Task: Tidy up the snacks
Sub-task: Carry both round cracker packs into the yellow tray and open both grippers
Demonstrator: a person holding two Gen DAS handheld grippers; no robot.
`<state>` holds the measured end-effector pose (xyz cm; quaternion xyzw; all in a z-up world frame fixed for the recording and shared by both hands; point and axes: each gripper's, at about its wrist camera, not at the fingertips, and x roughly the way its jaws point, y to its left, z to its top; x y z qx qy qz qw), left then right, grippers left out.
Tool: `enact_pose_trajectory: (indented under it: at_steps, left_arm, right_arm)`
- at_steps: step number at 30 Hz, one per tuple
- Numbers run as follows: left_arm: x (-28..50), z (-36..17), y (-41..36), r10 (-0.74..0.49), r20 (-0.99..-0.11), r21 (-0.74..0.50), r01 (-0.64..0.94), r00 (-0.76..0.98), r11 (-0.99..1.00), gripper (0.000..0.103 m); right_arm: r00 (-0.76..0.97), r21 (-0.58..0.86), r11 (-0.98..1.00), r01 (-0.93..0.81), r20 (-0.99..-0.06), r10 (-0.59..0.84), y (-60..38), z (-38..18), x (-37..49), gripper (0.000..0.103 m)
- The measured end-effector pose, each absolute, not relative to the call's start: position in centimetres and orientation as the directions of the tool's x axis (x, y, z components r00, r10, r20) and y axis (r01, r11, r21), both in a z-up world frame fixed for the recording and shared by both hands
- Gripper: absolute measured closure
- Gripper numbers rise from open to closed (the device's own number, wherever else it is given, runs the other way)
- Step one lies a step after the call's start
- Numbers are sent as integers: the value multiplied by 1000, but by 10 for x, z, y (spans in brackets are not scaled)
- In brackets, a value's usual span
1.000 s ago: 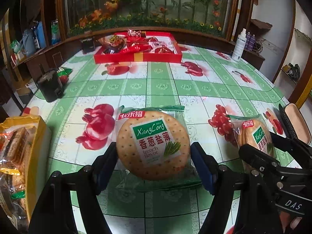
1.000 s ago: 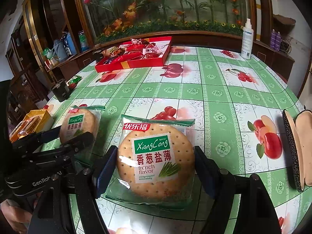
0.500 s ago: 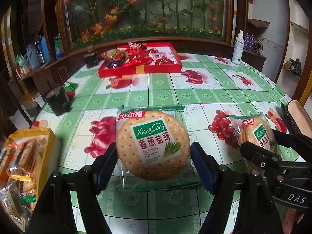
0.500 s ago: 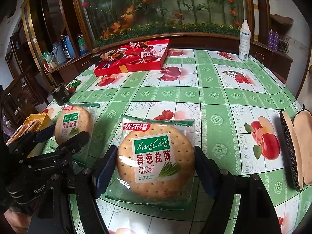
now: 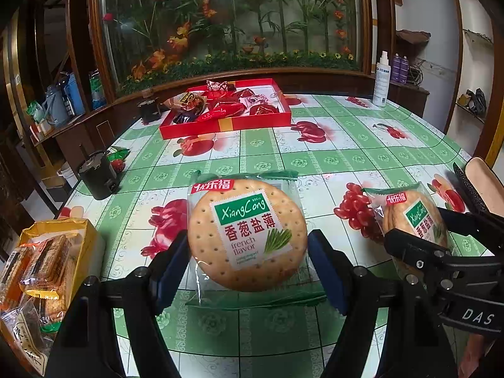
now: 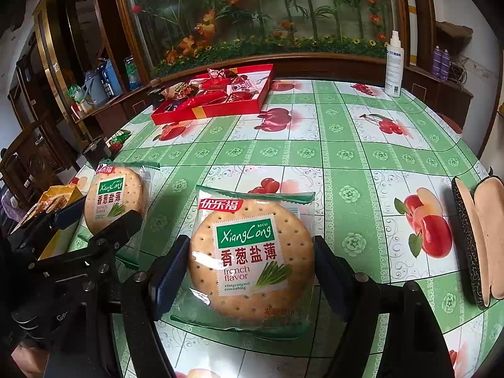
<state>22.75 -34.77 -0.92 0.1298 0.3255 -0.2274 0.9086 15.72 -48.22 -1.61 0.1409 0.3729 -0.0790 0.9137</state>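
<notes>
1. the left gripper (image 5: pixel 247 261) is clenched on a cracker pack (image 5: pixel 247 236); both blue pads press the pack's sides, and the pack sits lifted between the jaws, its far seam pointing away.
2. the right gripper (image 6: pixel 250 271) grips a second cracker pack (image 6: pixel 252 261) the same way, pads tight on either side.
3. two cracker packs are in sight, one per gripper; each wrist view shows the other gripper with its pack off to the side.
4. ahead of both jaws the table (image 5: pixel 346 157) lies bare across the middle, up to one red tray (image 5: pixel 226 123) of wrapped sweets near the far edge.
5. left of the left jaws, at the near table edge, stands one yellow box (image 5: pixel 53 252) of wrapped snacks; beyond it is one black pot (image 5: pixel 97 176) close to the left edge.
6. right of the right jaws lies one open glasses case (image 6: pixel 478 239) by the right edge.
7. one white spray bottle (image 6: pixel 393 63) stands at the far right corner.
</notes>
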Motion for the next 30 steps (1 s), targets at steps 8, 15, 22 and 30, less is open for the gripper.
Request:
enact_pose_trajectory:
  at_steps: [8, 15, 22, 30]
  left_arm:
    - [227, -8, -347, -326, -647, 91, 494, 689, 864, 29]
    - [228, -6, -344, -320, -641, 98, 487, 697, 868, 29]
    - [228, -5, -345, -320, -641, 99, 488, 698, 867, 29]
    - [228, -5, -344, -319, -640, 100, 488, 699, 867, 29]
  right_arm:
    - [709, 200, 948, 247, -705, -36, -482, -16, 157, 23]
    - [709, 199, 949, 245, -704, -36, -481, -17, 157, 23]
    - [709, 201, 949, 244, -704, -33, -481, -17, 157, 23]
    - [708, 201, 949, 242, -705, -32, -481, -17, 157, 23]
